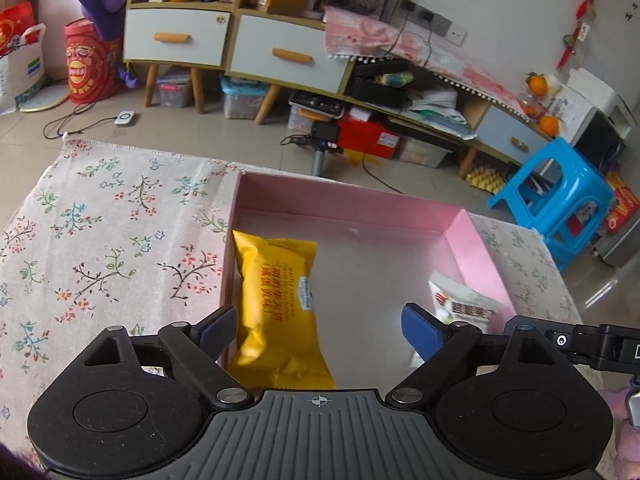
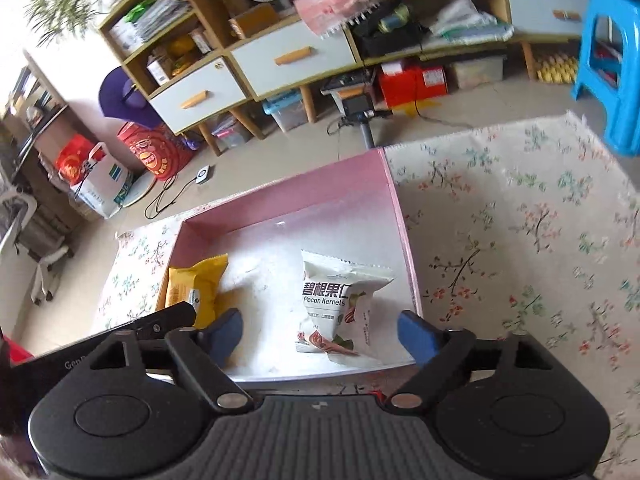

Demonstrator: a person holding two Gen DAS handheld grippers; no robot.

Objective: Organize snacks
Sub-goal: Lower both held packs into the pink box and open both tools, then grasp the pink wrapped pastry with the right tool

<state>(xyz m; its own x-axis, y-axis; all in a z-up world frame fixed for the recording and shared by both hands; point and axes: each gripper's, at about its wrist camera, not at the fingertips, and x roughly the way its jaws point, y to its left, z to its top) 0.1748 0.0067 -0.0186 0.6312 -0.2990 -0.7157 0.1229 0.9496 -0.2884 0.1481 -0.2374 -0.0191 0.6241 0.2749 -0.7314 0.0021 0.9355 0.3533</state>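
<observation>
On the left of the left wrist view, a floral cloth [image 1: 100, 232] covers the bench. The pink box [image 1: 348, 204] sits on it, open at the top. A yellow pack [image 1: 276, 304] lies flat along the box's left wall, its long side running away from the camera. The left tongs [image 1: 320, 330] hang over the near edge of the box with their blue pads wide apart and nothing between them; the yellow pack's near end lies below the gap, closer to the left pad. To the right, a white pack [image 1: 464, 304] rests in the box's near right corner, partly hidden behind the right pad. Past the box stands a blue stool [image 1: 560, 200] on the floor.

In the right wrist view, the yellow pack [image 2: 196, 284] lies in the left part of the box [image 2: 288, 192], against the left wall, with the body of the other tool crossing in front of its near end. The white pack [image 2: 340, 304], printed "Pecan Kernels", lies towards the right wall, tilted a little, apart from the yellow one. The right tongs [image 2: 320, 334] hover above the near edge of the box, pads spread wide and empty, the white pack's lower end lying below the gap. Right of the box, the cloth [image 2: 520, 240] stretches on to the stool [image 2: 612, 60].
</observation>
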